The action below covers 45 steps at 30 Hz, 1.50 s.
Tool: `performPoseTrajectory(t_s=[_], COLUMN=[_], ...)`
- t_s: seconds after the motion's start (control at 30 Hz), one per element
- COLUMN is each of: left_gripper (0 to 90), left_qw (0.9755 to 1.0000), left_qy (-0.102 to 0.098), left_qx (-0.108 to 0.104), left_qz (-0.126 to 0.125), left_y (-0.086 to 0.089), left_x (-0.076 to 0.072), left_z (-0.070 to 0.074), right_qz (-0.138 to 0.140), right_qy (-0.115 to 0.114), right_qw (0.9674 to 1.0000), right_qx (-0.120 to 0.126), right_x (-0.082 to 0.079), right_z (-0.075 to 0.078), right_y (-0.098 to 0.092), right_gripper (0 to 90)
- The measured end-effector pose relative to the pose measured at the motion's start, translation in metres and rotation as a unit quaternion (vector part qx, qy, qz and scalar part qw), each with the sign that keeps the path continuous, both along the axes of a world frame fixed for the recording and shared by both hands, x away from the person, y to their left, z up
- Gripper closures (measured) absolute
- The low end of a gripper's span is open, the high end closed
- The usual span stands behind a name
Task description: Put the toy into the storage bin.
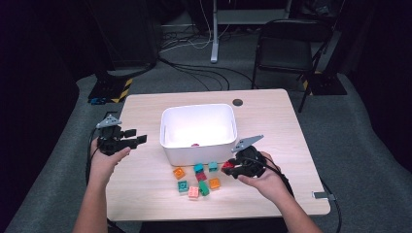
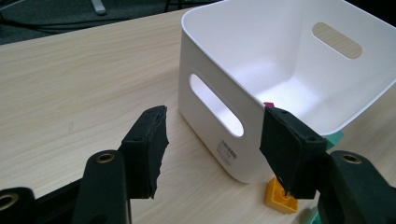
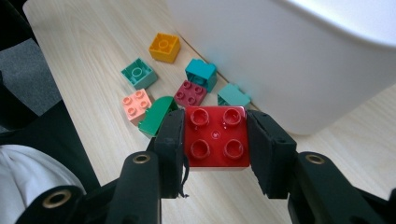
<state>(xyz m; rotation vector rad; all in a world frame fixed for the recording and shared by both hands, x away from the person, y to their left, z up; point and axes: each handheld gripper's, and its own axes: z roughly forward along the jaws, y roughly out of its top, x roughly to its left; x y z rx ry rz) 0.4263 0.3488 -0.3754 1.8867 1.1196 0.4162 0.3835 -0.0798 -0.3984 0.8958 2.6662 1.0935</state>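
Right hand-held gripper (image 3: 215,140) pinching red brick (image 3: 215,136), left hand-held gripper (image 2: 212,144) spread, level beside white bin (image 2: 243,84)

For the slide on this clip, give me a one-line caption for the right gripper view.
Right tool clamps a red brick, studs up, above scattered bricks beside the white bin.

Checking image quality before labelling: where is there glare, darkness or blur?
High view: dark room edges, white bin interior overexposed, blocks small and soft. Left gripper view: bin floor glares. Right gripper view: red block sharp with shiny highlights, bin wall blown out.
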Motion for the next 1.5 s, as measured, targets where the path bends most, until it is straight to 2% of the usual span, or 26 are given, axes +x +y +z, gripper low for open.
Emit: performPoseTrajectory(t_s=[0.1, 0.43, 0.5, 0.97, 1.13, 1.2, 1.5], left_gripper=[40.8, 40.8, 40.8, 40.9, 40.9, 40.9, 40.9], left_qw=[1.0000, 1.0000, 1.0000, 1.0000, 1.0000, 1.0000, 1.0000], left_qy=[-0.001, -0.001, -0.001, 0.000, 0.000, 0.000, -0.001], left_qx=[-0.001, 0.000, 0.000, -0.002, -0.003, -0.003, -0.005], left_qz=[0.001, 0.000, 0.000, 0.001, 0.001, 0.001, 0.001], left_y=[0.000, 0.001, 0.001, 0.002, 0.003, 0.003, 0.004], left_x=[0.000, 0.000, 0.000, 0.000, 0.000, 0.000, 0.001], left_z=[0.000, 0.000, 0.000, 0.000, 0.001, 0.001, 0.000], right_qz=[0.003, 0.015, 0.016, 0.010, 0.005, 0.003, -0.004], right_qy=[0.003, -0.015, -0.013, -0.041, -0.047, -0.053, -0.051], right_qw=[1.0000, 0.9997, 0.9997, 0.9990, 0.9987, 0.9985, 0.9986], right_qx=[0.004, 0.010, 0.010, 0.017, 0.018, 0.018, 0.018], right_x=[0.001, 0.010, 0.010, 0.033, 0.043, 0.052, 0.078], right_z=[0.010, 0.047, 0.050, 0.085, 0.091, 0.092, 0.086], right_y=[0.000, 0.001, 0.001, 0.011, 0.017, 0.022, 0.039], right_gripper=[58.4, 58.4, 58.4, 58.4, 58.4, 58.4, 58.4])
